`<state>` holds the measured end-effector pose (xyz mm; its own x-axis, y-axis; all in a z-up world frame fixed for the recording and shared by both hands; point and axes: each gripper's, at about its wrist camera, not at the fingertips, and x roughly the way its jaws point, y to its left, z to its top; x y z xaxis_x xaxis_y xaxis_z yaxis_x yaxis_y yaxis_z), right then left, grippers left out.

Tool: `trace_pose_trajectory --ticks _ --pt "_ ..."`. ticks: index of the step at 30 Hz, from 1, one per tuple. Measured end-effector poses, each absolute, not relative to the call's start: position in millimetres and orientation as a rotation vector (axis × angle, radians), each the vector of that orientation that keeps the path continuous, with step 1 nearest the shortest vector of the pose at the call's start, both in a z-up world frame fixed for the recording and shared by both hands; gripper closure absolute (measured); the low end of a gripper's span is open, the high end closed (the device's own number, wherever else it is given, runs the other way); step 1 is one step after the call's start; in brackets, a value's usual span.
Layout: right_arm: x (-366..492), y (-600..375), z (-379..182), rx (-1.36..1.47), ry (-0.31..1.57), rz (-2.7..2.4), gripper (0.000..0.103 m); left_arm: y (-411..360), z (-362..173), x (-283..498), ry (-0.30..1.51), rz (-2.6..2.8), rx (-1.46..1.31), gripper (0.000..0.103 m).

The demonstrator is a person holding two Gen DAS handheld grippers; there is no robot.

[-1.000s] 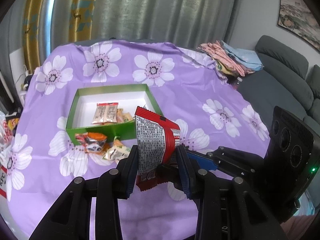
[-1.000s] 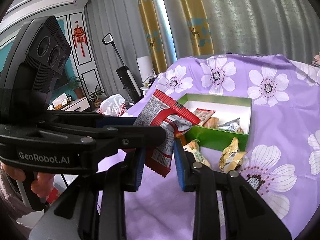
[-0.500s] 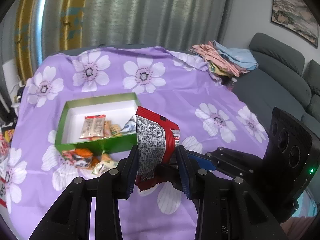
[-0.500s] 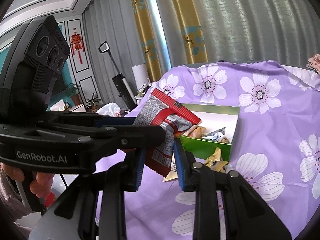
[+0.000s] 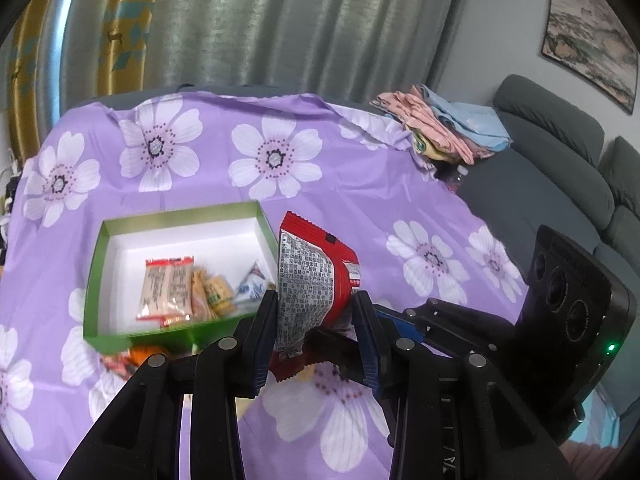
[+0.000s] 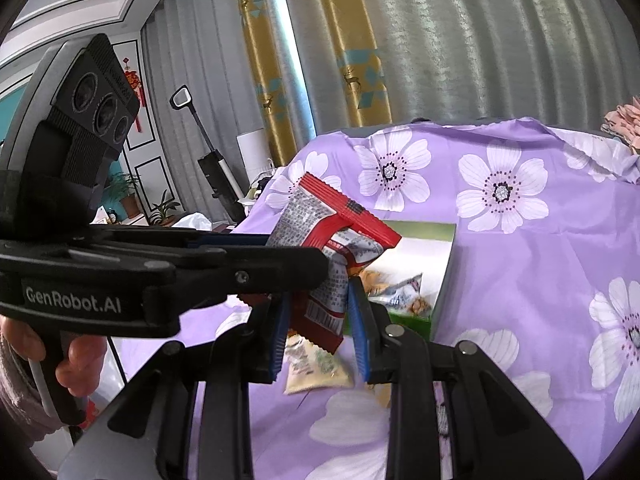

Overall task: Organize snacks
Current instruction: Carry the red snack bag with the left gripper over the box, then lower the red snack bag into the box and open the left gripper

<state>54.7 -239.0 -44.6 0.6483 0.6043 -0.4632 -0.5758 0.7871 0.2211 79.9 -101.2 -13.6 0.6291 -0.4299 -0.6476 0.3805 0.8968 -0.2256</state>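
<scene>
While both tools [image 5: 316,332] [image 6: 320,328] clamp one red packet [image 5: 312,280], one green box [image 5: 96,280] holds four snacks.

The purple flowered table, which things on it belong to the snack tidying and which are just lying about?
Part of the job:
- red snack packet, gripped by both the left gripper and the right gripper
- green box with small snack packs inside
- loose snack pack beside the box

Just lying about:
- folded clothes
- grey sofa
- curtains
</scene>
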Motion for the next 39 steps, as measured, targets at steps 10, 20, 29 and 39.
trace_pose_trajectory --ticks 10,20,29,39 --pt "117.7 -220.2 -33.3 0.038 0.555 0.668 0.074 -82.3 -6.3 144.9 0.78 -0.471 -0.112 0.066" --pt "162.5 -203.6 -67.8 0.04 0.666 0.657 0.074 -63.2 -55.0 188.3 0.886 -0.447 -0.195 0.066" --pt "180.2 -191.0 -108.8 0.042 0.8 0.641 0.073 -51.2 -99.5 206.0 0.983 -0.427 -0.257 0.066" --pt "185.9 -184.9 -125.5 0.033 0.859 0.626 0.072 -47.9 -118.1 211.2 1.03 -0.411 -0.279 0.066"
